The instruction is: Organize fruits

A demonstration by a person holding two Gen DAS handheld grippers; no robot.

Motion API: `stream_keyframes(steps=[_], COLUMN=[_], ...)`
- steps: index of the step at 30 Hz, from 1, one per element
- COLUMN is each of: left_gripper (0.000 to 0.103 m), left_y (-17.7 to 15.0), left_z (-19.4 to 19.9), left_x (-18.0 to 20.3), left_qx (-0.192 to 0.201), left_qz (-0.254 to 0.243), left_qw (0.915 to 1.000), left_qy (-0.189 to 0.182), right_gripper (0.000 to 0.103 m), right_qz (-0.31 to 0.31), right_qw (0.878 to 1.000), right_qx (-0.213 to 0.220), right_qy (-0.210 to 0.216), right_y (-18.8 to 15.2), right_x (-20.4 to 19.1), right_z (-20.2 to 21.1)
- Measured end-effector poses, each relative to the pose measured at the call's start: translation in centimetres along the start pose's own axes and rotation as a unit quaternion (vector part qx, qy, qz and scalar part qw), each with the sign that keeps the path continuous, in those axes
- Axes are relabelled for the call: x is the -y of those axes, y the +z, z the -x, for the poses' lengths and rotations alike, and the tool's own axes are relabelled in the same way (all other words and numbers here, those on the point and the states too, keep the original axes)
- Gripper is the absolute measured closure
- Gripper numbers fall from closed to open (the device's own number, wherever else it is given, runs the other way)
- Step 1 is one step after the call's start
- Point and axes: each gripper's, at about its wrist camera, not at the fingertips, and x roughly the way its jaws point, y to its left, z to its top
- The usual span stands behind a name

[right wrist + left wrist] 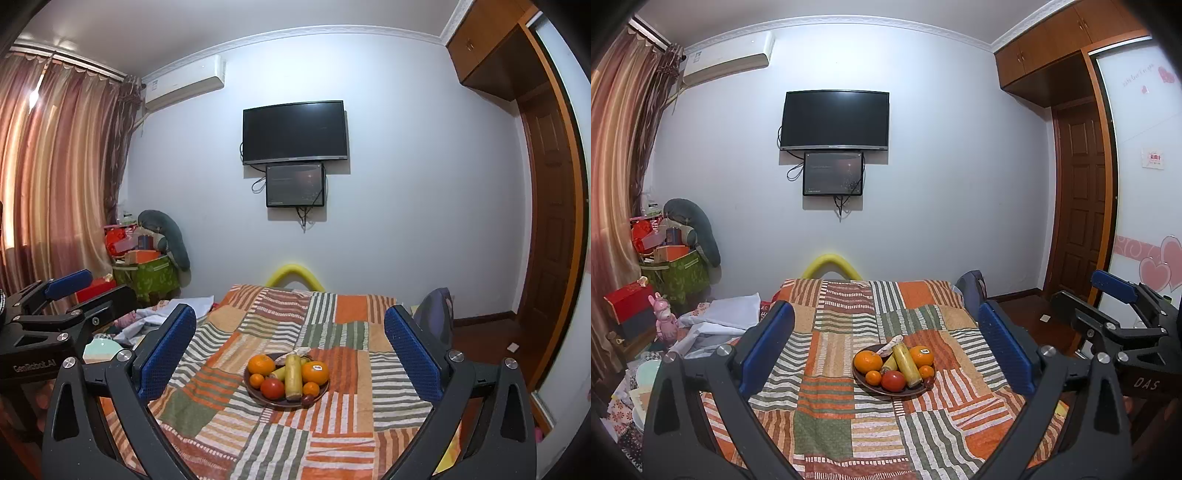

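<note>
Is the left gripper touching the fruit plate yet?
Apart. The left wrist view shows the left gripper open, its blue pads flanking the plate well short of it, patchwork cloth between.

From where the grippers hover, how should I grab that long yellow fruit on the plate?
Grip the long yellow fruit across its middle, coming from above. It lies atop the pile on the plate, lengthwise toward the cameras, so its two long sides are probably the freest.

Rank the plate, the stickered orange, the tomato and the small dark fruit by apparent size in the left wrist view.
1. plate
2. stickered orange and tomato: too alike to rank
3. small dark fruit
</note>
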Motion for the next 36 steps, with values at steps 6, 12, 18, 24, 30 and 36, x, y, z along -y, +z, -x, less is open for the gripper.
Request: stream_keyframes(steps=[6,12,18,24,30,36], left_gripper=[0.002,0.0,0.0,0.0,0.0,0.0], left_y=[-0.08,-0.09,-0.23,-0.26,-0.25,-0.22], left_z=[-0.04,-0.16,-0.35,-0.49,-0.42,-0.64], left_x=[0.09,0.12,0.29,0.36,0.26,0.23], left_qx=[0.001,-0.002,-0.005,-0.01,-0.012,-0.016], left_qz=[-0.002,-0.001,-0.001,-0.001,0.001,0.005], left_qw=[1.0,1.0,1.0,0.9999,0.9998,0.9997], left_qy=[0.002,-0.001,-0.006,-0.011,-0.013,-0.017], right_gripper=[0.0,0.0,0.0,0.0,0.0,0.0], right_qz=[-0.001,-0.008,-0.009,-0.015,-0.019,-0.018], right_qw=[1.0,1.0,1.0,1.0,1.0,1.0], right_qx=[0.0,-0.004,-0.001,0.001,0.003,0.003], right_qy=[0.0,-0.003,-0.006,-0.008,-0.01,-0.01], right_y=[0.05,0.09,0.09,0.15,0.24,0.21], right_x=[-0.1,0.11,0.21,0.41,0.72,0.73], right_z=[-0.02,-0.02,0.26,0.43,0.45,0.46])
